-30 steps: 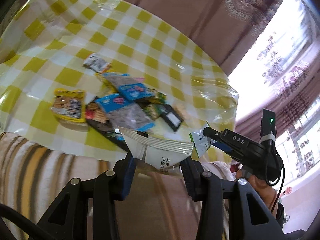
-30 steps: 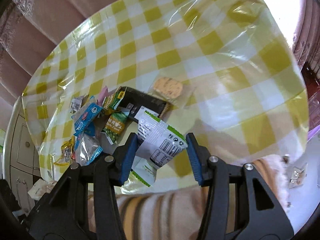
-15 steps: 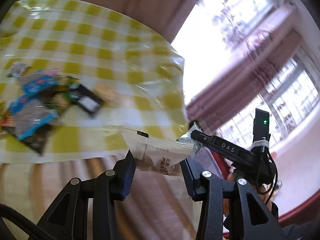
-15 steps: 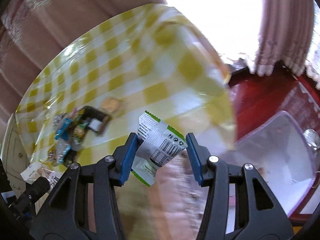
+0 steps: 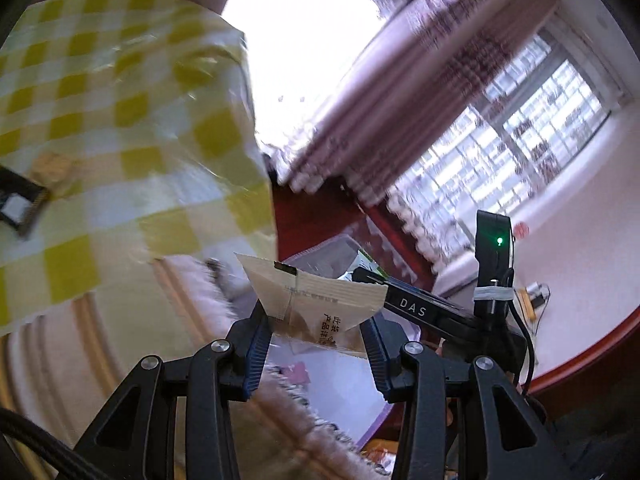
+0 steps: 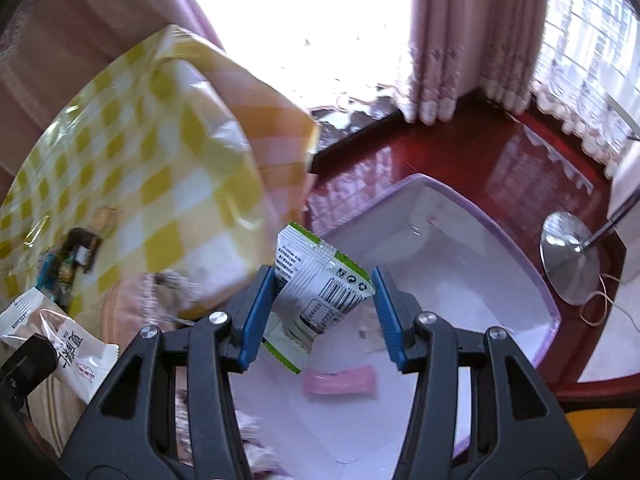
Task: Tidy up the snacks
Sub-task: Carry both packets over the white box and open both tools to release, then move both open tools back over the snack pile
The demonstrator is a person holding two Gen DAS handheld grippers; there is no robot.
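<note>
My left gripper is shut on a beige snack packet and holds it past the table's edge, above a white bin with a purple rim. My right gripper is shut on a white and green snack packet and holds it over the same bin. A pink packet lies in the bin. The beige packet also shows at the left of the right wrist view. Several other snacks lie in a heap on the yellow checked tablecloth.
The bin stands on a dark red floor beside the table. A lamp's round metal base stands to the right of the bin. Pink curtains and a barred window lie beyond. A fringed striped cloth hangs below the tablecloth.
Both grippers have swung right, away from the snack heap on the table, to above the bin on the floor. Each keeps hold of its packet.
</note>
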